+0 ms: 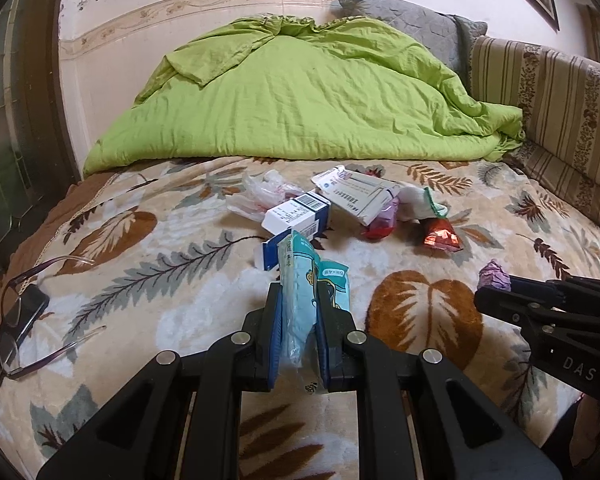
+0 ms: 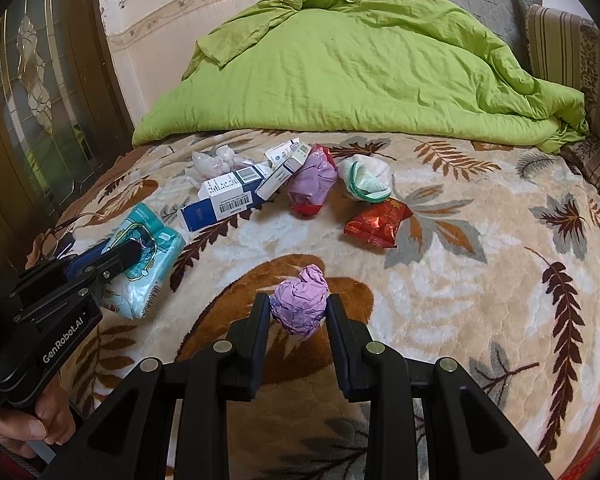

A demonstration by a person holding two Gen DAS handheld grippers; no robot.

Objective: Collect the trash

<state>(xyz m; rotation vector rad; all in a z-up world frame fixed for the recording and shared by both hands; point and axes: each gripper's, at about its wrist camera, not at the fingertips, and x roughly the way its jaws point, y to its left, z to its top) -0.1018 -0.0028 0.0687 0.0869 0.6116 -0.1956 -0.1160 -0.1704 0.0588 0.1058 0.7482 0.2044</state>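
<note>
On the leaf-patterned blanket [image 1: 160, 280], my left gripper [image 1: 300, 296] is shut on a teal tissue pack [image 1: 300, 280] that stands upright between its fingers. From the right wrist view, that gripper [image 2: 126, 254] clamps the pack [image 2: 156, 240] at the left. My right gripper [image 2: 298, 304] is shut on a crumpled purple wrapper ball [image 2: 300, 304], which also shows at its tip [image 1: 494, 274] in the left wrist view. Further back lies a heap of trash: a blue-white box [image 2: 224, 200], a purple-red bag [image 2: 312, 184], a red foil packet [image 2: 378, 220] and a clear plastic bag [image 1: 260, 192].
A white glove with green trim [image 2: 366, 182] lies beside the heap. Glasses [image 1: 20, 320] rest on a dark phone [image 1: 32, 308] at the left edge. A green duvet [image 1: 300, 92] fills the back, a striped cushion [image 1: 548, 92] the right, a glazed door [image 2: 32, 80] the left.
</note>
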